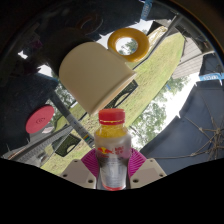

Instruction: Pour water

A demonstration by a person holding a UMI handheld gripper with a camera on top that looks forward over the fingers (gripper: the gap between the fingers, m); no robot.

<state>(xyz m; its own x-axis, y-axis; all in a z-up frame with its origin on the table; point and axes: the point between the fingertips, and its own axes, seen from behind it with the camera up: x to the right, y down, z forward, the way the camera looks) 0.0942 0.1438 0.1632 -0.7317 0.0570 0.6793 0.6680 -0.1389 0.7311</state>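
I saw the gripper (114, 172) pinching a bottle (113, 150), its two fingers (84, 170) pressed against the bottle's lower sides and the magenta pads (93, 160) showing at either flank. The bottle stood upright between them, clear-walled, with a red cap (112, 116) and a yellow band just below the cap; I could not tell how much liquid it held. Taking the bottle as landmark: beyond it and slightly to its left lay a pale, cream-coloured board (93, 68), well apart from it. Beyond the bottle and a little to its right, past the board's far edge, sat a yellow ring-shaped cup (128, 44), seen from above with its pale inside showing. Far to the bottle's left rested a small red round object (41, 120), which I could not identify. The surface (165, 90) around the bottle was glassy and carried reflections of trees and sky.
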